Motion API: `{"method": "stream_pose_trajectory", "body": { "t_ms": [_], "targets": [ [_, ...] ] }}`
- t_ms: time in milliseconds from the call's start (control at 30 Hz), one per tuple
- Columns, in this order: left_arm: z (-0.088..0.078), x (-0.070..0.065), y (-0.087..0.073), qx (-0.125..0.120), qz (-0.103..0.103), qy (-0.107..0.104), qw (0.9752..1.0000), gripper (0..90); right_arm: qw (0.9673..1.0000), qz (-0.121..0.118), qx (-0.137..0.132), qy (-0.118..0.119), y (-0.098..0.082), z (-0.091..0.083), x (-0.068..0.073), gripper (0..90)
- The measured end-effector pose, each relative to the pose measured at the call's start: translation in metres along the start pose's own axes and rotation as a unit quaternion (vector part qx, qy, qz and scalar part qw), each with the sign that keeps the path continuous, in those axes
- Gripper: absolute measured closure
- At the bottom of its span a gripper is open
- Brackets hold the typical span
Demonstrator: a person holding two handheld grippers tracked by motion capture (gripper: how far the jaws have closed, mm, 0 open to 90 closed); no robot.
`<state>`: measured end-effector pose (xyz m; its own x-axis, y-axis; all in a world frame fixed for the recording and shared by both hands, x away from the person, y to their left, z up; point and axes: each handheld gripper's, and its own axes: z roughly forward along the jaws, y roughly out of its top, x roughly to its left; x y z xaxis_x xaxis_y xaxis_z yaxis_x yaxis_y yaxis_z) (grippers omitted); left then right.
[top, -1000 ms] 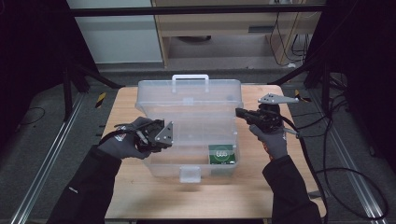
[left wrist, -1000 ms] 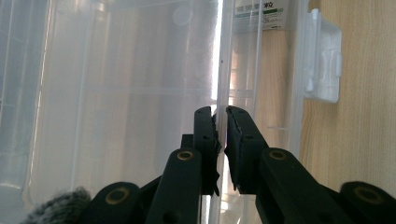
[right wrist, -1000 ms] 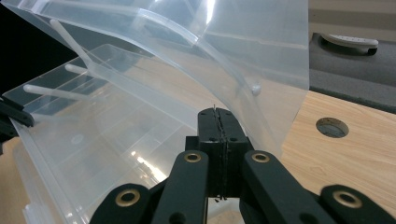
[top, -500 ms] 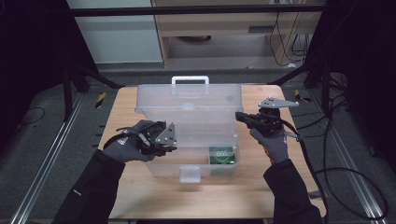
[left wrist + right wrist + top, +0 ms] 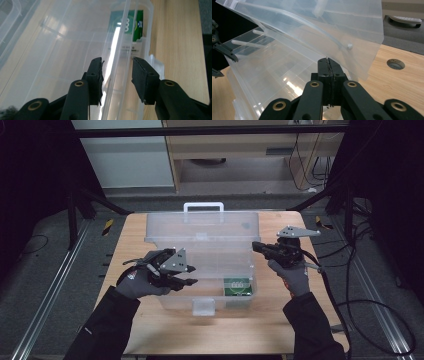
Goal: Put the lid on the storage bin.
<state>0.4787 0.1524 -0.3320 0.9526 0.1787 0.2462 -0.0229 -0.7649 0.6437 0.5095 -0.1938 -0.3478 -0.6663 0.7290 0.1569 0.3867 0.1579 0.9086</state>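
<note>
A clear plastic storage box (image 5: 175, 292) stands on the wooden table with its lid (image 5: 200, 225) raised and tilted. A green packet (image 5: 237, 286) lies in its front right corner. My left gripper (image 5: 194, 275) reaches in from the left. Its jaws have just been opening and stand apart astride the box's front wall (image 5: 113, 65) without pressing it; the green packet (image 5: 127, 22) lies beyond. My right gripper (image 5: 255, 245) is shut at the lid's right edge. Its tips (image 5: 328, 60) meet at the rim of the lid (image 5: 312, 27), which hangs above them.
The box's white handle (image 5: 203, 206) points away from me and its front latch (image 5: 203, 306) faces me. Bare wooden tabletop (image 5: 325, 285) lies to the right, with a round cable hole (image 5: 395, 64). Cables trail off the right edge.
The left gripper's jaws have parted from the box's front wall. Both hands, the box and the lid stay where they were.
</note>
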Motion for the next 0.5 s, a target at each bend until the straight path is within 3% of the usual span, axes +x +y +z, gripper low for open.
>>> {"method": "stream_pose_trajectory", "body": {
  "t_ms": [267,433,500],
  "targets": [
    [-0.0016,-0.0041,-0.0024,-0.037,-0.035,0.009,0.9987,58.0,1.0,-0.002,0.003,0.002,-0.0011,-0.0011,0.001,90.0],
    [-0.0044,-0.0064,-0.0065,-0.058,-0.057,0.017,0.9965,57.8,1.0,-0.003,0.005,0.003,-0.0013,-0.0019,0.0018,90.0],
    [-0.0059,-0.0071,-0.0094,-0.073,-0.071,0.019,0.9946,58.2,1.0,-0.004,0.006,0.001,-0.0018,-0.0021,0.0026,90.0]
  ]
}}
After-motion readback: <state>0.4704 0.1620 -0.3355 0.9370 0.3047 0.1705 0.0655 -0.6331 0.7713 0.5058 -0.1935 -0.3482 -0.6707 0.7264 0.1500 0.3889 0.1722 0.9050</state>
